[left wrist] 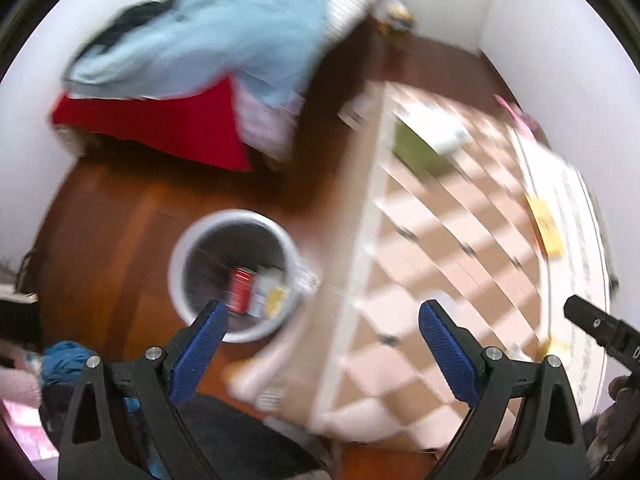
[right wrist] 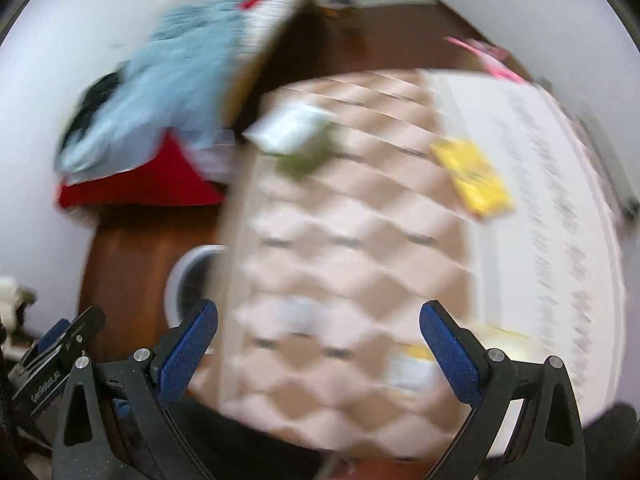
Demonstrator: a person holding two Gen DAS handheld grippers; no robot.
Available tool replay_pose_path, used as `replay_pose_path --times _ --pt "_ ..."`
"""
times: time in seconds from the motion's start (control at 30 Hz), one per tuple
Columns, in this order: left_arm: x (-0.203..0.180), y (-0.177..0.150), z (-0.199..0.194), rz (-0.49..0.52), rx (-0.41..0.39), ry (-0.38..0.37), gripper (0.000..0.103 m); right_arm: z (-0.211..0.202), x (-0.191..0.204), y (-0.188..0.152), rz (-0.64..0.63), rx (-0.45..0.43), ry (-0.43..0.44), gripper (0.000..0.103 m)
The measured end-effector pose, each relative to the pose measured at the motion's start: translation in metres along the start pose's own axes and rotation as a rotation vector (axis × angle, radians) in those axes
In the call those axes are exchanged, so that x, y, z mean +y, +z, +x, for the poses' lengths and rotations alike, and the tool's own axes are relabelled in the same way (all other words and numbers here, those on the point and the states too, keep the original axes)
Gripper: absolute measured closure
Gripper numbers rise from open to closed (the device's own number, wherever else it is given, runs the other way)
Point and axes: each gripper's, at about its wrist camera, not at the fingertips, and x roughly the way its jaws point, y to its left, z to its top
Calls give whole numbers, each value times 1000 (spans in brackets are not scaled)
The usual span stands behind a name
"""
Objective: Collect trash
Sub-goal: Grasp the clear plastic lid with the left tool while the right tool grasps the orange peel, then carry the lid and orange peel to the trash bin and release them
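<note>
On floor: bin [left wrist: 236, 276] upright, mouth up | both tools agape

bin [left wrist: 234, 276] mouth open, table [left wrist: 420, 248] edge beside

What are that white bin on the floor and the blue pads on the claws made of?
The white bin looks like smooth plastic: an even, slightly glossy rim with a dark inside, though blur leaves it uncertain. The blue pads on the left claw seem to be rubber or printed plastic, matte with a fine ribbed grip texture.
</note>
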Motion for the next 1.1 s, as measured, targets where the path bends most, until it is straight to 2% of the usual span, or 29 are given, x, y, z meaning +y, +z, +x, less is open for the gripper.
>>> replay_pose_path --times 0.17,0.3,0.37,0.43,0.47,0.6,0.93,1.1 --pt "-64 -6 56 107 98 -57 6 16 -97 -16 158 40 -104 2" --pt "-91 -9 81 159 123 -56 8 33 -137 -26 219 65 -126 2" --pt "-96 -8 88 170 134 -40 32 41 -144 -28 234 79 -125 2" --pt "-98 -8 93 168 143 -34 43 51 -147 -28 237 82 -112 2" --pt "-98 -9 95 163 142 -34 53 55 -146 -28 228 89 -111 2" --pt "-96 -10 93 160 126 -40 65 72 -134 -31 190 116 -116 2" --pt "-96 -14 93 161 114 -29 66 84 -111 -36 147 107 -161 2" --pt "-97 -16 91 161 110 -28 66 81 -108 -42 111 89 -222 15"
